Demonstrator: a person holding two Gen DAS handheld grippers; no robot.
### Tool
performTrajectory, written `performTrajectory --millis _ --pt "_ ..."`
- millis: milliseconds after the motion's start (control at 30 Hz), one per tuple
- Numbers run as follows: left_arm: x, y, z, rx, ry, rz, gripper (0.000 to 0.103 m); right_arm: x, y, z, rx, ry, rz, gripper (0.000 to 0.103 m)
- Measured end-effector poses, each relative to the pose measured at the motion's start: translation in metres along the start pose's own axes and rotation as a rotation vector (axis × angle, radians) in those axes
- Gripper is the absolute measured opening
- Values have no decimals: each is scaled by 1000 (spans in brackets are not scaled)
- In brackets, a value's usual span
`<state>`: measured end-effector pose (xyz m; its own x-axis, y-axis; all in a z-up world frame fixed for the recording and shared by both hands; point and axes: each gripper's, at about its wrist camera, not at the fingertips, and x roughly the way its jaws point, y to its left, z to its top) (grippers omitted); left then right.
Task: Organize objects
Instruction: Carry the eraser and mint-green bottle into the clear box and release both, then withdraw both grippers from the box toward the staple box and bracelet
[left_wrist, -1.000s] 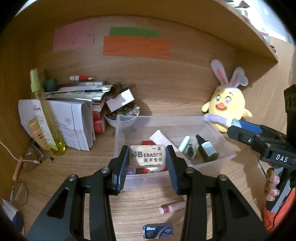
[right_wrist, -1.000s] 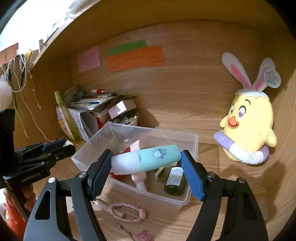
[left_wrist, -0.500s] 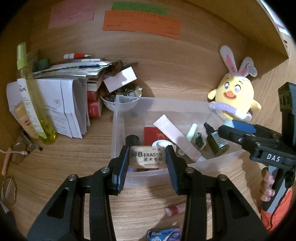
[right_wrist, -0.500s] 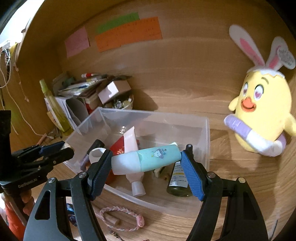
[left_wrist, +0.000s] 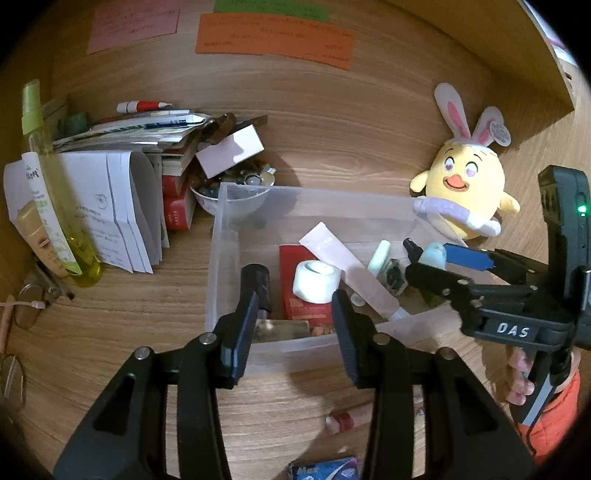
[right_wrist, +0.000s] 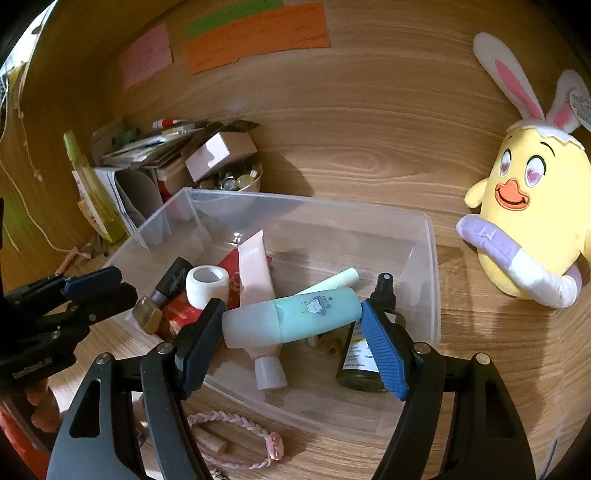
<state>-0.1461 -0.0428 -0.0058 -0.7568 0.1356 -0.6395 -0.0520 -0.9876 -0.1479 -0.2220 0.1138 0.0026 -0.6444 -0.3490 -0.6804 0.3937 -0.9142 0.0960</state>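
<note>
A clear plastic bin (left_wrist: 236, 206) (right_wrist: 428, 266) sits on the wooden desk. It holds a pink tube (left_wrist: 343, 262), a white tape roll (left_wrist: 316, 280), a red packet, a dark bottle (right_wrist: 360, 360) and more. My left gripper (left_wrist: 293, 326) is open over the bin's near left corner. The eraser (left_wrist: 282, 329) (right_wrist: 146, 314) lies in the bin just below it. My right gripper (right_wrist: 291, 321) is shut on a teal-and-white tube (right_wrist: 295, 315) above the bin's right part.
A yellow plush chick (left_wrist: 467, 188) (right_wrist: 532, 218) stands right of the bin. Papers, books and a small bowl of bits (left_wrist: 231, 192) crowd the back left, with a yellow-green spray bottle (left_wrist: 51, 192). A pink braided cord (right_wrist: 236, 424), a small tube (left_wrist: 349, 419) and a blue box (left_wrist: 325, 469) lie in front.
My left gripper has opened and let go of the eraser, which now lies in the bin. Both grippers have moved forward and lower over the bin; the right still holds its tube.
</note>
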Motion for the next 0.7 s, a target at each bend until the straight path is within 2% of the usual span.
performTrajectory --millis 333,500,700 --pt "-26 -13 -1 35 -61 21 67 -5 3 -1 -14 -3 -6 74" --pt "-43 -15 -3 49 -88 32 77 -22 3 -1 -9 -33 3 75" --pt "-55 -17 -15 69 -84 44 88 -44 6 -9 -26 -63 2 76"
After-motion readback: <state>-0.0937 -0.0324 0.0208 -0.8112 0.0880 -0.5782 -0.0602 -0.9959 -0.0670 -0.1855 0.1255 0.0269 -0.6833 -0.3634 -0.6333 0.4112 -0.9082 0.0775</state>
